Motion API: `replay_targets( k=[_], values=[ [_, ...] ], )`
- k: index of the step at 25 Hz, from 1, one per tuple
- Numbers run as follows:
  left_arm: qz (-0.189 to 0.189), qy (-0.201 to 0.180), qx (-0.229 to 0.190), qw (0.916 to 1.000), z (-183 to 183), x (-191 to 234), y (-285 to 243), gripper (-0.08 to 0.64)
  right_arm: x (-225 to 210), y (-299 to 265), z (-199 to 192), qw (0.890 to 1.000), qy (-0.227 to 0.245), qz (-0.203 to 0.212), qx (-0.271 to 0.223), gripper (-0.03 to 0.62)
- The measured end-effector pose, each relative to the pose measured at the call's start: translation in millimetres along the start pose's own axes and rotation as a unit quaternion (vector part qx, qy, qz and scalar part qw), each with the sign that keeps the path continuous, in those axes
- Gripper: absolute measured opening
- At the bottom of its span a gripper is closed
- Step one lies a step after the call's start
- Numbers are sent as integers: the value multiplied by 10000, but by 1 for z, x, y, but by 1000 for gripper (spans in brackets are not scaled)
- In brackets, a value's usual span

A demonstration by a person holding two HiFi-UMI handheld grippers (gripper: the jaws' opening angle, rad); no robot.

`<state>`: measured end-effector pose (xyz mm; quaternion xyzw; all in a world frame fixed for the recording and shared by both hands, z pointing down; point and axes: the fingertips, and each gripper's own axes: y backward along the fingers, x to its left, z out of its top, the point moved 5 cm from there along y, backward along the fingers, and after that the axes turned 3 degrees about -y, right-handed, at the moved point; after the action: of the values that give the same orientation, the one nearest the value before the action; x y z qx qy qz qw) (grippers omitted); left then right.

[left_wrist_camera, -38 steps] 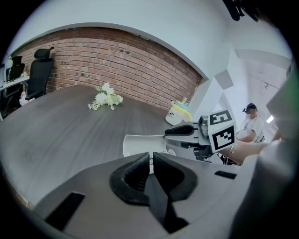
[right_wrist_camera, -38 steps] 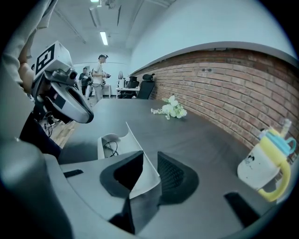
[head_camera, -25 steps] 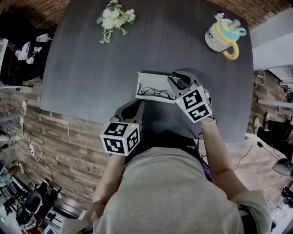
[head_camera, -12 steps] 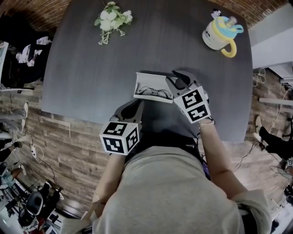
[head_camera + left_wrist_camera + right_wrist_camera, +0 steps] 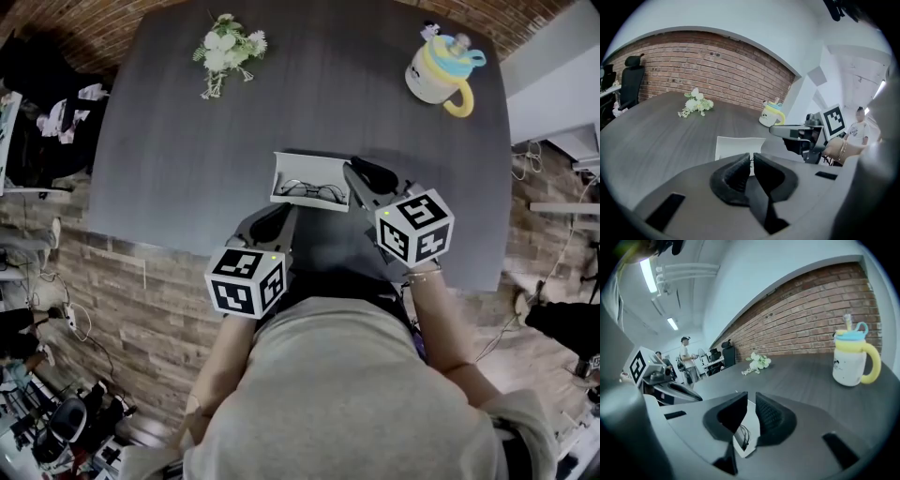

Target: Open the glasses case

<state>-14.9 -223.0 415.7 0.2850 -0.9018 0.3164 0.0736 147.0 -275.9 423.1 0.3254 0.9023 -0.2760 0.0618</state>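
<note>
The white glasses case (image 5: 309, 169) lies open on the dark table (image 5: 187, 141) with a pair of glasses (image 5: 307, 190) inside. My right gripper (image 5: 359, 174) hovers just off the case's right end. Its jaws are closing to a narrow gap with nothing between them. In the right gripper view the case (image 5: 740, 439) shows below and beyond the right gripper (image 5: 751, 398). My left gripper (image 5: 272, 223) stays near the table's front edge, just short of the case, jaws together and empty. The left gripper view shows the case (image 5: 733, 144) ahead of the left gripper (image 5: 751, 157).
A yellow-and-blue lidded mug (image 5: 439, 70) stands at the far right of the table. A small bunch of white flowers (image 5: 228, 45) lies at the far left. The table's front edge (image 5: 169, 239) runs just under my grippers. People stand in the room beyond.
My right gripper has lifted off the case's right end and rolled, so its marker cube faces another way. The case stays open. The left gripper has not moved.
</note>
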Motion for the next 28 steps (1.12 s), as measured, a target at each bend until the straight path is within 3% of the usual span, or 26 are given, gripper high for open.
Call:
replay_targets(
  k=[3, 11, 22, 28],
  values=[
    [-5, -78, -27, 10000, 2, -4, 2, 40, 9, 10, 3, 9997, -66, 190, -107, 6],
    [112, -169, -80, 9998, 6, 2, 3, 40, 40, 27, 0, 9973, -156, 720, 13, 5],
    [-47, -312, -155, 9994, 6, -11, 5, 40, 62, 38, -11, 9963, -419, 753, 56, 5],
    [56, -265, -270, 9993, 6, -3, 12, 40, 73, 38, -14, 9959, -283, 848, 119, 5]
  ],
)
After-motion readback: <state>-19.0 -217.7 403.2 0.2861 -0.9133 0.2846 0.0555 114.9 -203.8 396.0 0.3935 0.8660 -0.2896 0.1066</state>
